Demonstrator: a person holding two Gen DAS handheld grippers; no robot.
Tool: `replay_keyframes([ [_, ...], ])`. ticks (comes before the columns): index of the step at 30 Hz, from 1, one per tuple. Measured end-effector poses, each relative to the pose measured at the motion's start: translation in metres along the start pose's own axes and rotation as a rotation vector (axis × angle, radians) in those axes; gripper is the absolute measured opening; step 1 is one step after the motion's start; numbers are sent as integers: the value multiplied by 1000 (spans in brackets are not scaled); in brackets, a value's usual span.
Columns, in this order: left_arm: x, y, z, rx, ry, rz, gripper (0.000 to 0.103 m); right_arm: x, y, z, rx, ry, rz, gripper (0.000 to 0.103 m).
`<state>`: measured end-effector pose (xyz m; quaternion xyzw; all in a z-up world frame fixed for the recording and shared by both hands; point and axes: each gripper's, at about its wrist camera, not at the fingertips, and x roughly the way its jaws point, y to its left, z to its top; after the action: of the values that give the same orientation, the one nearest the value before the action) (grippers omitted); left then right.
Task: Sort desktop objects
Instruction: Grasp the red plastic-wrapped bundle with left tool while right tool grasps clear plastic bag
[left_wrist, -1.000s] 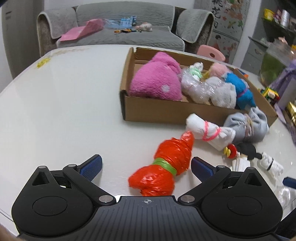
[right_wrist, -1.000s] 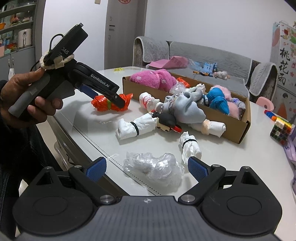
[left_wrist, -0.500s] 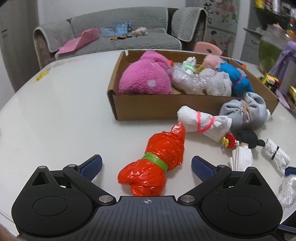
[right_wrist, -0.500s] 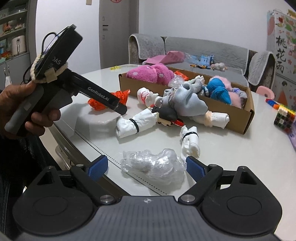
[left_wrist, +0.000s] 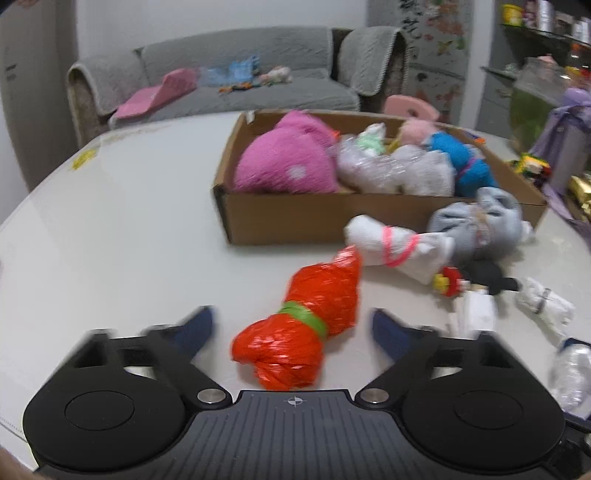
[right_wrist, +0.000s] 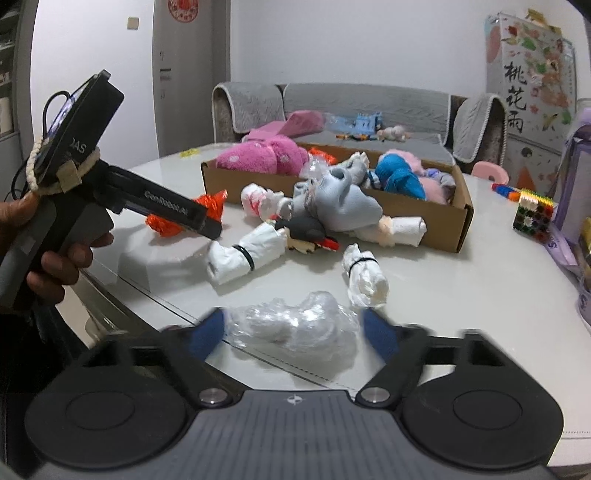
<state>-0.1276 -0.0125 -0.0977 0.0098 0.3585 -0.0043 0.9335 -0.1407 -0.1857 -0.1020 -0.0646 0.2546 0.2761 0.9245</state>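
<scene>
A red plastic bundle (left_wrist: 303, 328) with a green band lies on the white table (left_wrist: 110, 229). It is between the blue fingers (left_wrist: 195, 326) of my left gripper (left_wrist: 291, 315). The jaws are closing, and a small gap shows on each side. A clear plastic bundle (right_wrist: 295, 325) lies near the table edge between the fingers (right_wrist: 376, 332) of my right gripper (right_wrist: 292, 315). These jaws are closing too, with the blurred pads just at the bundle's sides. A cardboard box (left_wrist: 295, 221) behind holds a pink plush (left_wrist: 284, 166) and other soft bundles.
In front of the box lie a white bundle with a pink band (left_wrist: 388, 247), a grey bundle (left_wrist: 480, 221), a small doll (left_wrist: 476, 280) and two white bundles with black bands (right_wrist: 240, 254) (right_wrist: 365, 273). A block cube (right_wrist: 532, 214) stands at the right. A hand (right_wrist: 55, 258) holds the left gripper.
Both grippers' jaws have narrowed around their bundles, the left on the red one, the right on the clear one. Both views have rolled slightly. Neither bundle has moved.
</scene>
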Motion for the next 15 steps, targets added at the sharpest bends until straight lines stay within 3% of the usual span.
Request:
replay_keyframes([
  [1, -3, -3, 0, 10, -6, -10, 49, 0, 1, 0, -2, -4, 3, 53],
  [4, -7, -10, -4, 35, -14, -11, 42, 0, 2, 0, -4, -9, 7, 50],
  [11, -12, -19, -5, 70, -20, -58, 39, -1, 4, 3, -5, -19, 11, 48],
  [15, -23, -17, 2, 49, -76, -66, 39, -9, 0, 9, 5, -59, 22, 48],
])
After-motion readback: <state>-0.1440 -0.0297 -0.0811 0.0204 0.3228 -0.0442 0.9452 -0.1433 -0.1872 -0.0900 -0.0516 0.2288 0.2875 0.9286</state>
